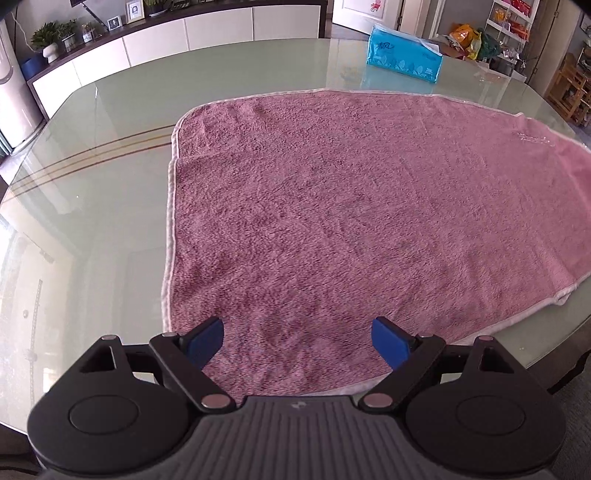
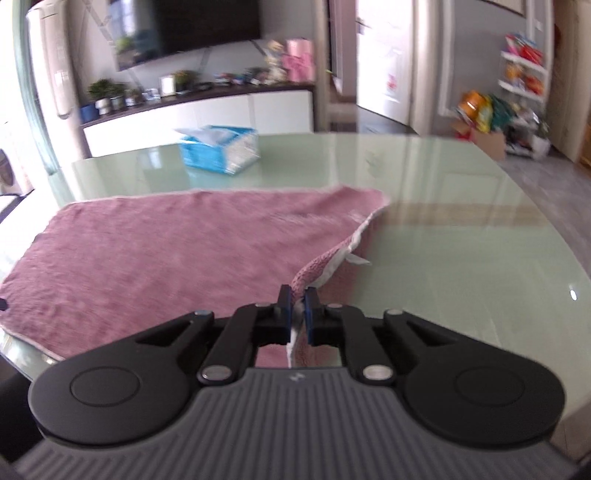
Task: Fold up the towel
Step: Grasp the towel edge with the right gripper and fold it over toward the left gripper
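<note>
A pink towel (image 1: 369, 206) with a white hem lies spread on the glass table (image 1: 92, 192), its left end doubled so two hems show there. My left gripper (image 1: 297, 341) hangs open over the towel's near edge, its blue pads (image 1: 205, 341) wide apart with nothing between them. In the right wrist view the same towel (image 2: 166, 251) stretches to the left. My right gripper (image 2: 298, 308) is shut on the towel's near right corner, and the hem (image 2: 334, 262) rises off the table from the far corner to the jaws.
A blue tissue pack (image 1: 404, 55) lies on the far side of the table, also seen as the tissue pack (image 2: 221, 147) in the right wrist view. White cabinets (image 1: 184, 33) with potted plants stand behind. The rounded table edge (image 2: 554, 295) curves at the right.
</note>
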`<move>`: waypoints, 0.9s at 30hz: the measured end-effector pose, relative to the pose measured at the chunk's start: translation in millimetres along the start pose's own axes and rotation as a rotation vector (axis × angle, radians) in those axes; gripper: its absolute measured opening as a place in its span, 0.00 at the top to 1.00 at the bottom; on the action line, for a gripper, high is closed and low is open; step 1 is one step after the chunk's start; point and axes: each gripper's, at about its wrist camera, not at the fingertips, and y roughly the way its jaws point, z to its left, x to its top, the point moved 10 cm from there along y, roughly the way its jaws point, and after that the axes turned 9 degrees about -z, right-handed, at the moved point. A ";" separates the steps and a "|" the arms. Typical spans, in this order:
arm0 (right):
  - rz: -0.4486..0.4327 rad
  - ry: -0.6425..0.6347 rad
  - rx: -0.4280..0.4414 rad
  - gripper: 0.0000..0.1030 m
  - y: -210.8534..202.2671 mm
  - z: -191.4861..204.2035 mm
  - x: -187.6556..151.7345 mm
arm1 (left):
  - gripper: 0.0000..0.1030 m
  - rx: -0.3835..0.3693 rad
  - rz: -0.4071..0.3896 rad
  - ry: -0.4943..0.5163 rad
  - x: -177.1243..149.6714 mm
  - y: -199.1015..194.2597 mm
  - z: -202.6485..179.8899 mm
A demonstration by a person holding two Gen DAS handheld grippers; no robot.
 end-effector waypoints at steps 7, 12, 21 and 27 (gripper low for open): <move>-0.004 -0.078 0.164 0.93 17.6 99.7 23.6 | 0.13 0.002 0.001 -0.001 -4.8 -4.6 23.7; 0.010 -0.120 0.295 0.93 35.0 178.0 25.7 | 0.13 0.000 0.001 -0.021 -7.2 -8.0 43.1; 0.036 -0.184 0.476 0.93 55.5 309.7 15.5 | 0.13 -0.011 0.005 -0.014 -17.2 -16.5 72.7; 0.053 -0.210 0.557 0.93 58.7 370.4 12.8 | 0.13 -0.039 0.025 0.020 -30.3 -15.4 82.5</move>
